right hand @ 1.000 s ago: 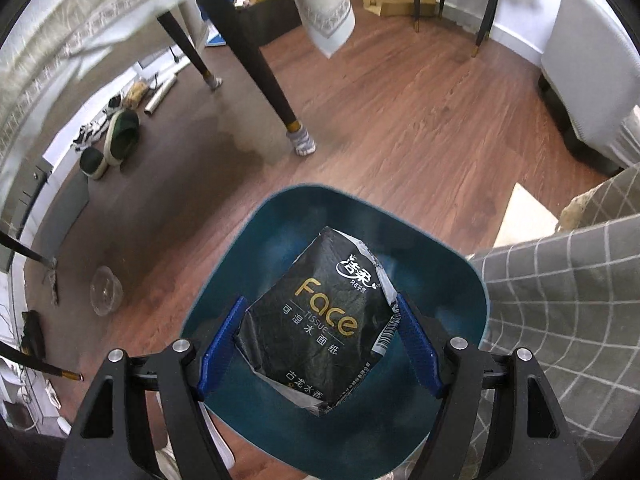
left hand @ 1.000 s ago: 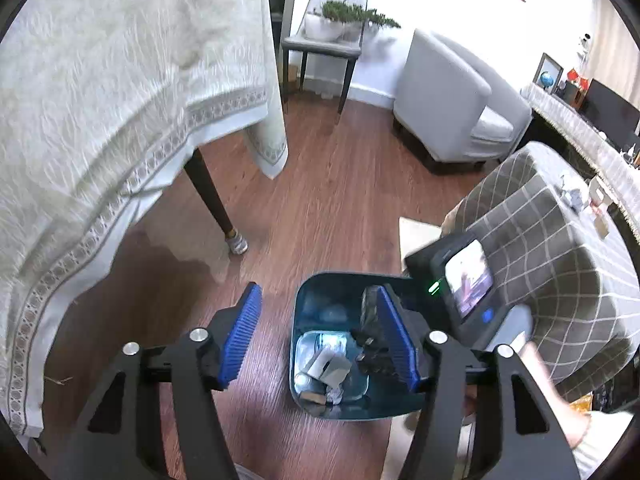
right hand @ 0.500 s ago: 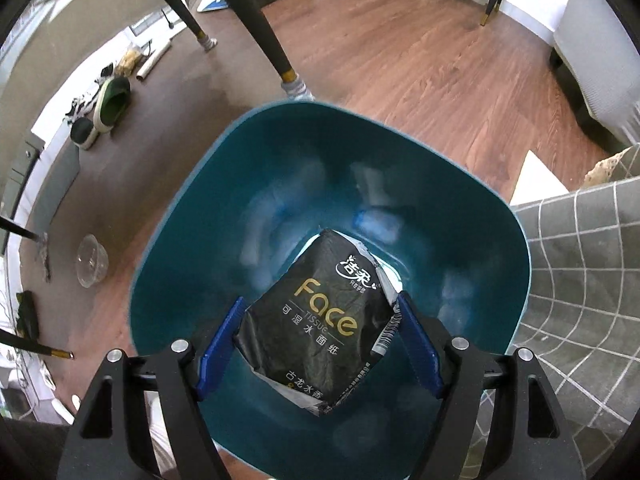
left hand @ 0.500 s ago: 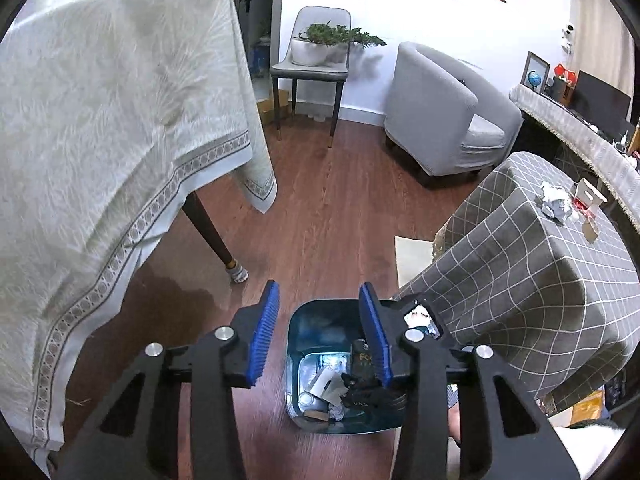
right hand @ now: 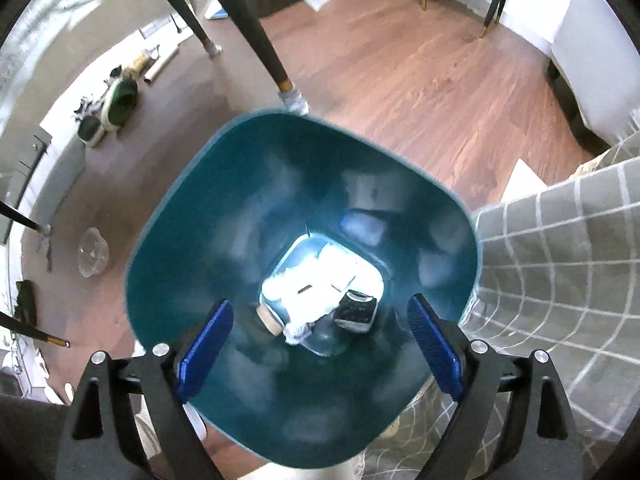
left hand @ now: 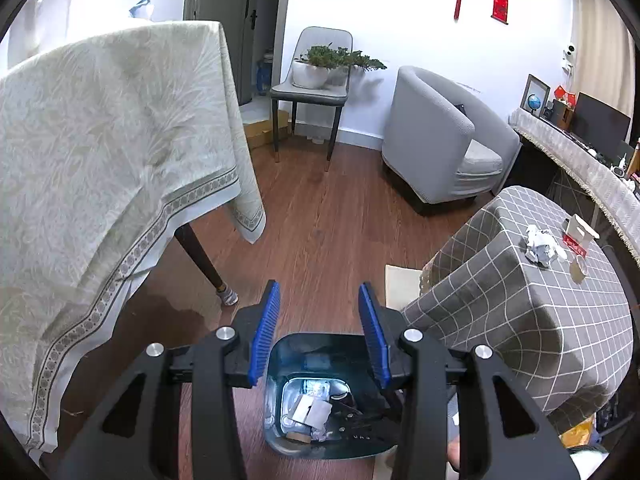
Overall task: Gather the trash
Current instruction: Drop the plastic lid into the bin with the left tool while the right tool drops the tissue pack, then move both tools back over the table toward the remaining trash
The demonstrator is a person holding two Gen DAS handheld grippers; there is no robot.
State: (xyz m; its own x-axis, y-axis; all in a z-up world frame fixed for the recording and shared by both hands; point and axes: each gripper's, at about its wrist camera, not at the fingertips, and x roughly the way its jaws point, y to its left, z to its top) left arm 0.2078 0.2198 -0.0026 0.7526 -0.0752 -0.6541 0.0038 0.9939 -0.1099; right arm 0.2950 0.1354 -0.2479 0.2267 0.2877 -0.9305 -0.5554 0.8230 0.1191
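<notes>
- We see a glossy teal plastic bin [right hand: 248,208];
- smooth wood-look floor [left hand: 320,216];
- crumpled paper [left hand: 540,246] on a matt checked cloth [left hand: 520,312];
- ribbed blue claw pads [right hand: 206,350].

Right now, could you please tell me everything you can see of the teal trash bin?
The teal trash bin is a glossy, plastic-looking tub with a rounded-square rim and tapering walls, standing upright on the wood floor beside the grey checked tablecloth. At its bottom lie white crumpled paper and a small black packet. Neither gripper touches it.
</notes>
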